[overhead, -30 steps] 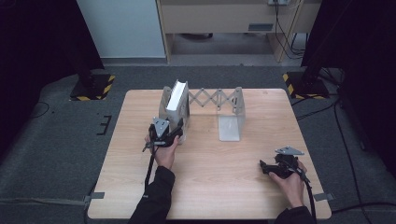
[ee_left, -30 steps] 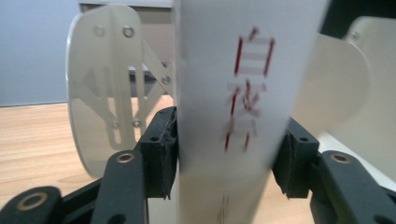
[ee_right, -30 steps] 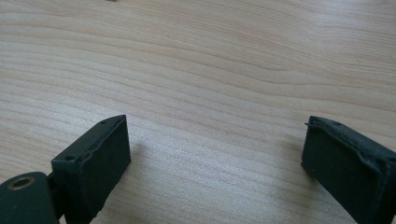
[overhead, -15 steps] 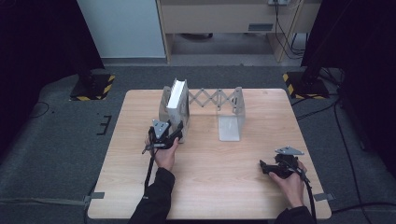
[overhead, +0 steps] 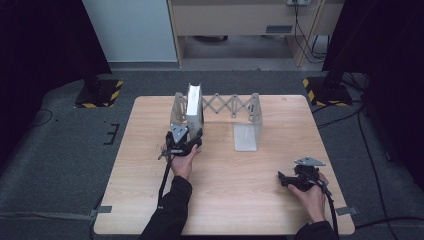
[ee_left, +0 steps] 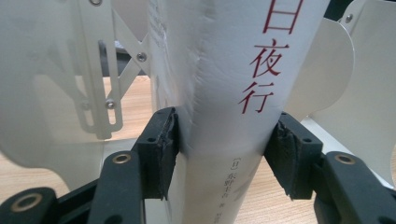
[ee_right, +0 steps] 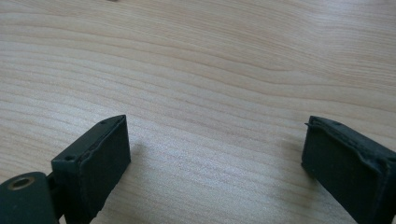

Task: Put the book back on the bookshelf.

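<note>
A white book (overhead: 194,102) with red characters on its spine (ee_left: 224,93) stands upright at the left end of a white expanding rack (overhead: 232,105). My left gripper (overhead: 191,135) is at the book's near edge. In the left gripper view, my left gripper (ee_left: 222,156) has its two black pads against both sides of the spine, shut on it low down. My right gripper (overhead: 281,179) rests near the table's front right, pointing left. Seen from its own camera, the right gripper (ee_right: 215,154) is open above bare wood, with nothing between its pads.
The rack's right end plate (overhead: 247,135) stands at the table's middle, joined to the left plate (overhead: 177,112) by a scissor link. The wooden table (overhead: 235,200) has free room in front. Dark floor surrounds the table; a cabinet stands behind.
My left hand has shifted slightly at the book's near edge and stays by the rack. The right hand has not moved.
</note>
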`<state>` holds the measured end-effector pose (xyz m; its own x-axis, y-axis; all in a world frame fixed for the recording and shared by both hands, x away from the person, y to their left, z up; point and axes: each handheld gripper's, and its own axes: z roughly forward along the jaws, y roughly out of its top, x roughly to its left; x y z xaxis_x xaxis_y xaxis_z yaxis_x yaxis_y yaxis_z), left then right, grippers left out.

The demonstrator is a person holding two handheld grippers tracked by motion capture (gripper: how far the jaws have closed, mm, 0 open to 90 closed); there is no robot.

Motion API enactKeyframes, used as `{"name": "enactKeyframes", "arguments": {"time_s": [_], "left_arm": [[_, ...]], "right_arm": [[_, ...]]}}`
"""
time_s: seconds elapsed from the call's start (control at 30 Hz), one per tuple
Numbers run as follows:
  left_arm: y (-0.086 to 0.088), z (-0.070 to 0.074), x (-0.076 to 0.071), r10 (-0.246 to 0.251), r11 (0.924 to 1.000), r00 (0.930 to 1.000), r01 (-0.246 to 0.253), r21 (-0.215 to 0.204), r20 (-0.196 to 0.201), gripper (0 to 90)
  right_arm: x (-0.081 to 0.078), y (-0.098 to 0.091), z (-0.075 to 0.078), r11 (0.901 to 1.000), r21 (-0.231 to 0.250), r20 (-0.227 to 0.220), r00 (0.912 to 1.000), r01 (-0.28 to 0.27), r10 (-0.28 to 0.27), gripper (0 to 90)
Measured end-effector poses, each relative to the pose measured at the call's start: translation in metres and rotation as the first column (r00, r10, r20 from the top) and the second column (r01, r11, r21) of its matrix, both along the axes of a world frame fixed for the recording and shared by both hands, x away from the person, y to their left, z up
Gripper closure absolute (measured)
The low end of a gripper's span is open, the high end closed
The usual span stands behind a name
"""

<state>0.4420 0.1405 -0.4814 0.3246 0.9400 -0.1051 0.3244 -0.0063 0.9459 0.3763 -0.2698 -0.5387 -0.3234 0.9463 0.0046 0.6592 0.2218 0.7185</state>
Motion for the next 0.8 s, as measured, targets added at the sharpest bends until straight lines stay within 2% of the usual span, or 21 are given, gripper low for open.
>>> {"name": "enactKeyframes", "arguments": {"time_s": [0.1, 0.2, 0.27, 0.33, 0.43, 0.47, 0.5, 0.57, 0.6, 0.63, 0.73, 0.8], "left_arm": [[0.003, 0.000, 0.000, -0.020, 0.9998, 0.9998, 0.020, -0.002, -0.003, 44.3], [0.008, 0.002, -0.003, -0.051, 0.9984, 0.9986, 0.051, -0.026, -0.010, 42.2], [0.011, 0.003, -0.008, -0.067, 0.9977, 0.9976, 0.067, -0.006, -0.017, 39.5], [0.016, 0.004, -0.015, -0.092, 0.9957, 0.9949, 0.092, 0.009, -0.041, 37.1], [0.025, 0.003, -0.025, -0.124, 0.9923, 0.9902, 0.123, -0.012, -0.065, 35.2], [0.029, 0.003, -0.029, -0.133, 0.9910, 0.9881, 0.132, -0.022, -0.077, 34.0], [0.037, 0.001, -0.035, -0.152, 0.9883, 0.9829, 0.150, -0.026, -0.104, 32.9], [0.041, 0.000, -0.039, -0.154, 0.9881, 0.9813, 0.153, -0.018, -0.115, 32.2], [0.048, -0.003, -0.046, -0.176, 0.9843, 0.9736, 0.176, -0.011, -0.146, 32.0], [0.048, -0.003, -0.046, -0.176, 0.9843, 0.9736, 0.176, -0.011, -0.146, 31.1], [0.061, -0.008, -0.057, -0.191, 0.9815, 0.9627, 0.189, -0.030, -0.191, 29.8], [0.070, -0.011, -0.065, -0.188, 0.9819, 0.9586, 0.189, -0.015, -0.214, 29.3]], "right_arm": [[0.000, 0.000, 0.000, 1.0000, 0.000, 0.000, 1.0000, 0.000, 0.000, 8.2], [0.000, 0.000, 0.000, 1.0000, 0.000, -0.001, 1.0000, -0.001, 0.001, 7.9], [0.000, 0.000, 0.000, 1.0000, 0.002, -0.002, 1.0000, 0.000, 0.000, 7.5], [0.000, 0.000, 0.000, 1.0000, -0.002, 0.001, 1.0000, -0.007, 0.007, 6.3], [0.001, 0.001, 0.000, 1.0000, 0.000, -0.010, 0.9999, -0.006, 0.006, 3.9], [0.001, 0.001, 0.000, 1.0000, 0.000, -0.012, 0.9999, -0.007, 0.007, 3.9], [0.001, 0.001, 0.000, 1.0000, 0.000, -0.012, 0.9999, -0.007, 0.007, 3.9], [0.001, 0.001, 0.000, 1.0000, 0.000, -0.012, 0.9999, -0.007, 0.007, 3.9], [0.001, 0.001, 0.000, 1.0000, 0.000, -0.012, 0.9999, -0.007, 0.007, 3.9], [0.001, 0.001, 0.000, 1.0000, 0.000, -0.012, 0.9999, -0.007, 0.007, 3.9], [0.001, 0.001, 0.000, 1.0000, -0.001, -0.012, 0.9999, -0.007, 0.007, 3.9], [0.001, 0.001, 0.000, 1.0000, -0.002, -0.010, 0.9999, -0.008, 0.008, 4.6]]}}
